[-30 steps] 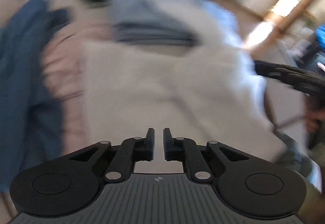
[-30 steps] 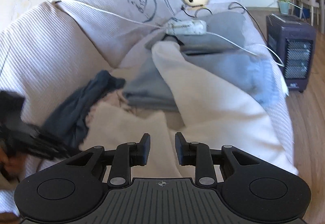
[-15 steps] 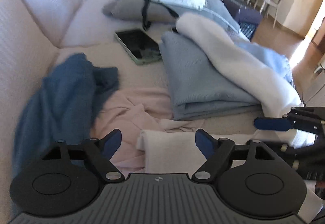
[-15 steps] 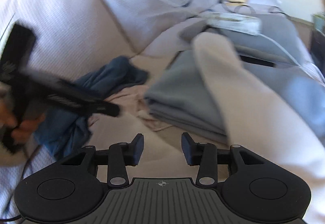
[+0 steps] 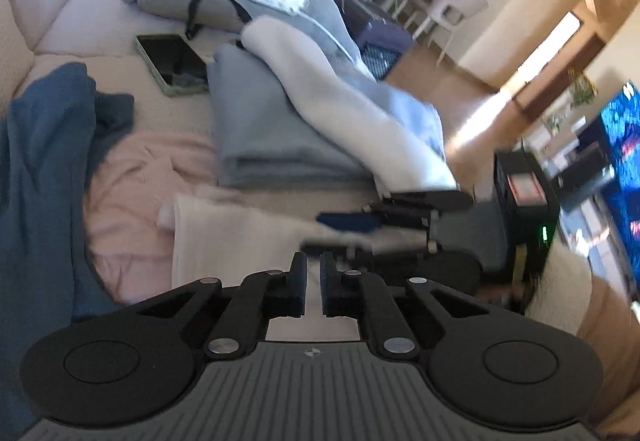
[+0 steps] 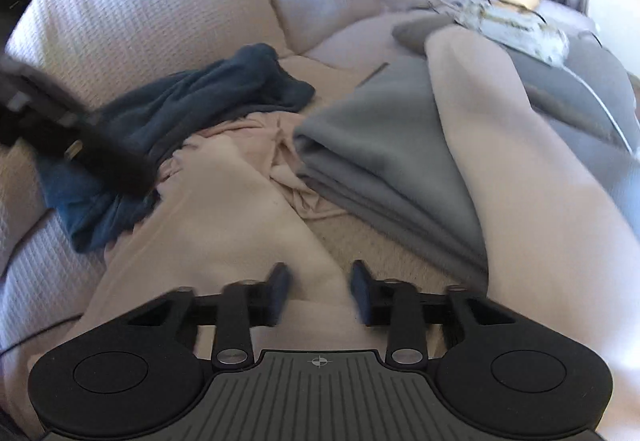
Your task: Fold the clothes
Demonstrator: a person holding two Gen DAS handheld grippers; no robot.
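half a second before, the left gripper (image 5: 313,283) stood wide apart over the near edge of the cream cloth (image 5: 240,237); now its fingers (image 5: 298,281) were pressed nearly together, with only a thin slit between them. whether a layer of the cloth was caught in that slit i could not tell, because the edge ran under the fingers. the right gripper (image 6: 319,291) had come lower and closer to the same cloth, and its fingers (image 6: 280,287) were closing, still spread on both sides of a raised ridge of the fabric, not yet pressing it. the cloth lay on the sofa (image 6: 132,1), between the crumpled dark blue garment (image 6: 192,97) and the folded grey pile (image 6: 380,145). i judged that both hands were taking hold of the near edge, so the next fold was about to start.
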